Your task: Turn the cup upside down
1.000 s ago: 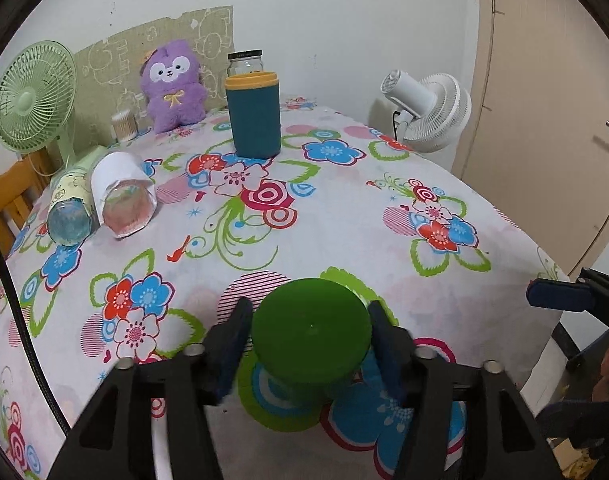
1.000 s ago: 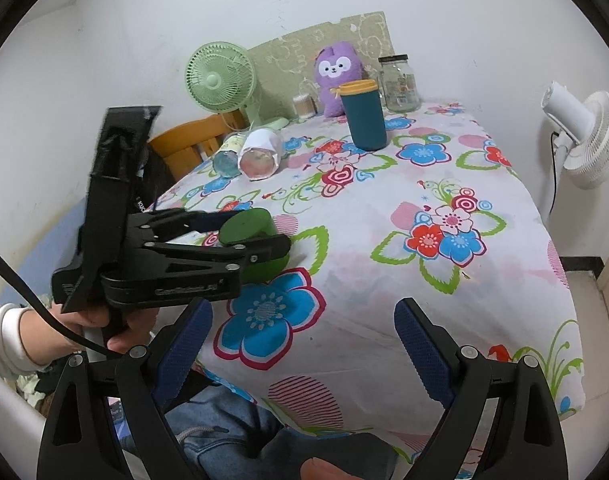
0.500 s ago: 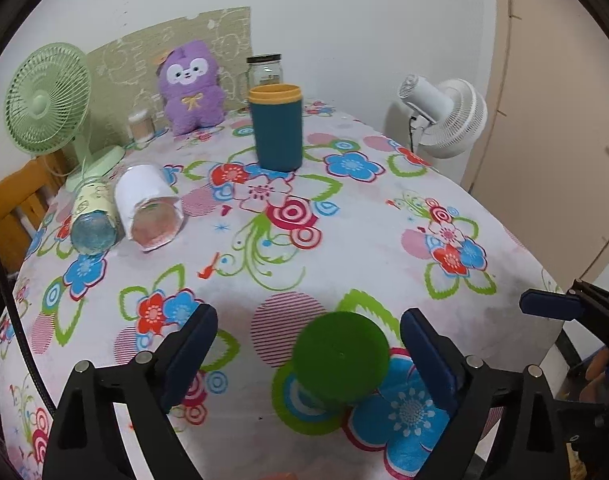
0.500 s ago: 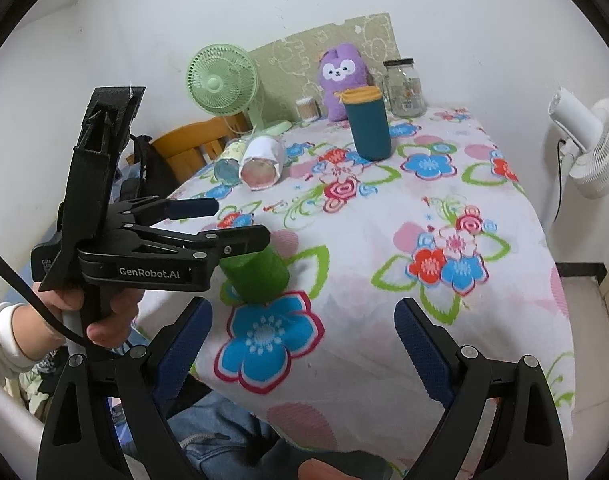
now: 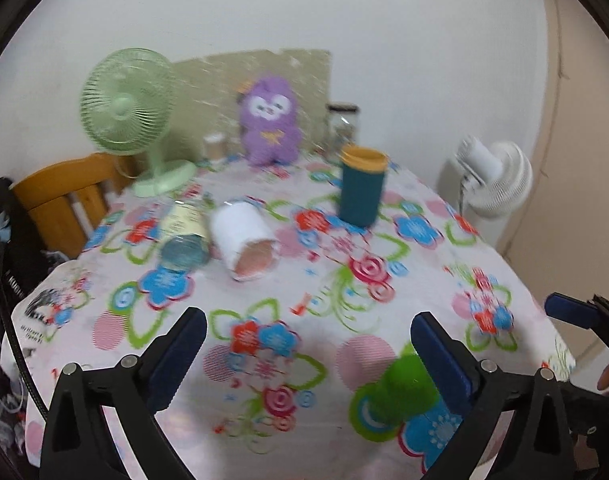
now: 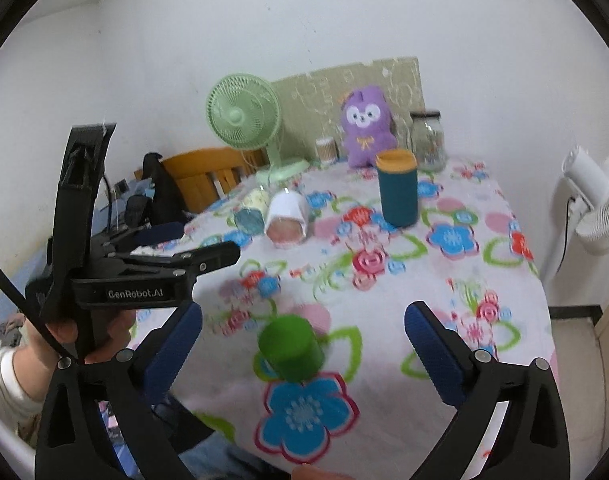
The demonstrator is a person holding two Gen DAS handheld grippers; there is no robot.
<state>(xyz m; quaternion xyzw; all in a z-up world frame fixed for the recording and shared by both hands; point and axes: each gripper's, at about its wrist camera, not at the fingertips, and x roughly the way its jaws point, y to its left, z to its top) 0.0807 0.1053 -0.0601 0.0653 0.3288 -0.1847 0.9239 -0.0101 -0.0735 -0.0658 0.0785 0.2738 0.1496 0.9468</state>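
A green cup (image 6: 290, 347) stands upside down, base up, on the flowered tablecloth (image 6: 384, 304) near the front edge. In the left wrist view the green cup (image 5: 404, 394) sits low right, just inside the right finger. My left gripper (image 5: 308, 356) is open and empty, pulled back above the table; it also shows in the right wrist view (image 6: 184, 256), left of the cup. My right gripper (image 6: 303, 342) is open and empty, with the cup between its fingers but farther away.
A teal tumbler with a yellow rim (image 6: 397, 188) stands at the back. A white cup (image 6: 286, 220) and a bottle (image 6: 250, 208) lie on their sides. A purple plush (image 6: 366, 126), glass jar (image 6: 426, 140), green fan (image 6: 244, 114), white fan (image 6: 596, 204) and wooden chair (image 6: 204, 176) surround them.
My left gripper opened, let go of the green cup and drew back and left. The cup stays upside down on the cloth. The right gripper stayed open and shifted slightly.
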